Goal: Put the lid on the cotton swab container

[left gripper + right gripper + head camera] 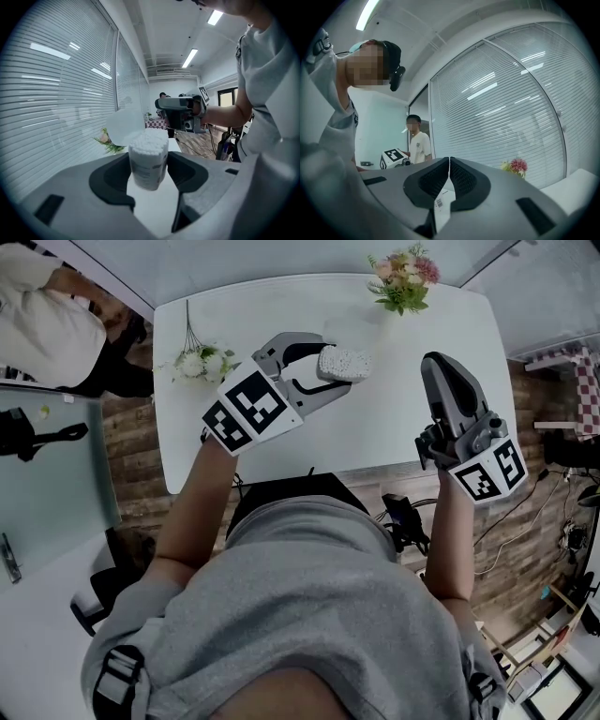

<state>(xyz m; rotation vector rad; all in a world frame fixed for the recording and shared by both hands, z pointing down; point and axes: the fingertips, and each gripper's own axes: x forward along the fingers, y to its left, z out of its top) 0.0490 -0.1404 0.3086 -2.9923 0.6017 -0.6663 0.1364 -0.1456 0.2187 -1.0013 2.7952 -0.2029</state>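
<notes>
The cotton swab container (345, 363), a clear tube packed with white swabs and open at the top, is held above the white table (394, 432). My left gripper (326, 367) is shut on it, one pad on each side of the tube (148, 159). My right gripper (437, 367) is raised to the right of it with its jaws pressed together on a thin lid (439, 204), seen edge-on with a barcode sticker. In the left gripper view the lid (124, 125) shows as a pale translucent disc just beyond the container, beside the right gripper (165, 110).
A pink bouquet (405, 279) stands at the table's far edge and white flowers (199, 362) lie at its left. A person in a white shirt (37, 306) is at the upper left. A glass desk (56, 493) stands to the left; cables lie on the floor (525, 521) to the right.
</notes>
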